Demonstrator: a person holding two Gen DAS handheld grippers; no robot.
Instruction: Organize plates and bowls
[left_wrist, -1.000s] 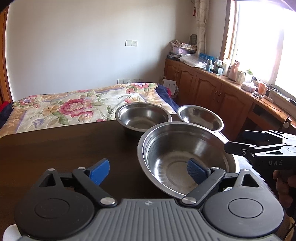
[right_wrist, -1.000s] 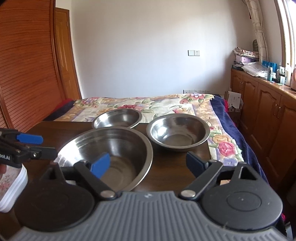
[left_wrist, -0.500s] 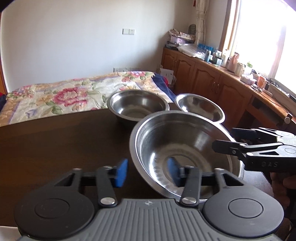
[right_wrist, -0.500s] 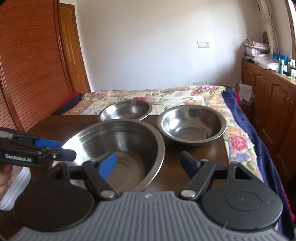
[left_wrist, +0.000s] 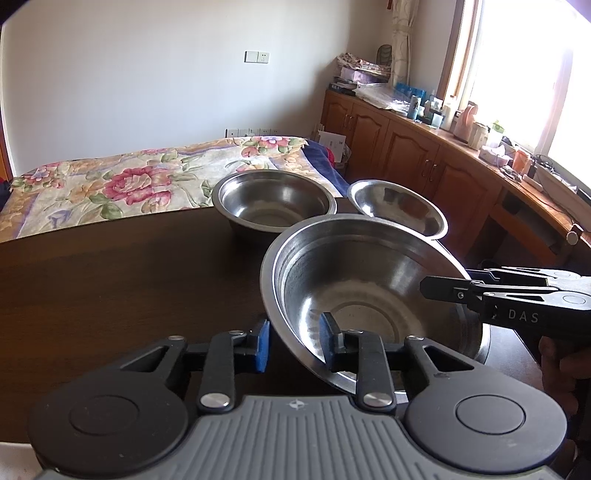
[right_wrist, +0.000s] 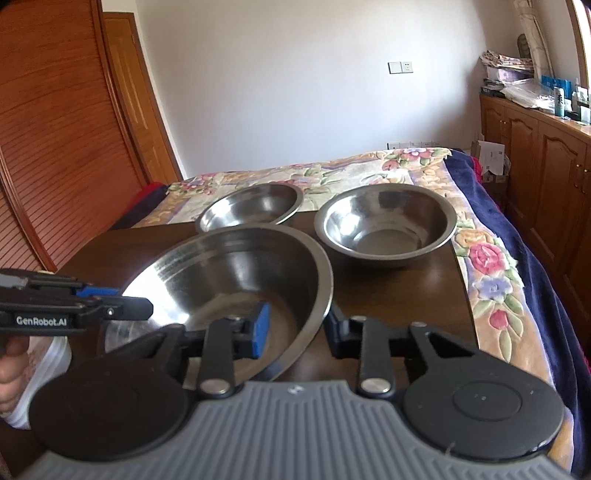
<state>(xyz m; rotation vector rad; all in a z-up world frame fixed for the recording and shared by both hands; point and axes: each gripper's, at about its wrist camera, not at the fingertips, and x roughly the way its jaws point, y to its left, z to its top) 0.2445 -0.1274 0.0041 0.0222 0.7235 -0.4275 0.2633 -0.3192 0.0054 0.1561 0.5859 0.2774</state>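
Note:
A large steel bowl (left_wrist: 369, 288) (right_wrist: 236, 273) sits near the front of the dark wooden table (left_wrist: 110, 288). My left gripper (left_wrist: 293, 341) is shut on its left rim, one blue pad outside and one inside. My right gripper (right_wrist: 297, 328) is shut on the opposite rim in the same way; this view is slightly blurred. Each gripper's black fingers (left_wrist: 443, 288) (right_wrist: 122, 306) show in the other's view. Behind stand a medium steel bowl (left_wrist: 273, 203) (right_wrist: 251, 206) and another steel bowl (left_wrist: 397, 206) (right_wrist: 384, 221), both empty.
A white dish with a floral pattern (right_wrist: 37, 362) lies at the table's front left, under the left gripper. A bed with a flowered cover (left_wrist: 110, 184) lies beyond the table's far edge. Wooden cabinets (left_wrist: 424, 162) with clutter line the right wall.
Both grippers were wide open a second ago and have since closed in on opposite rims of the large bowl. Both have also moved slightly forward over it.

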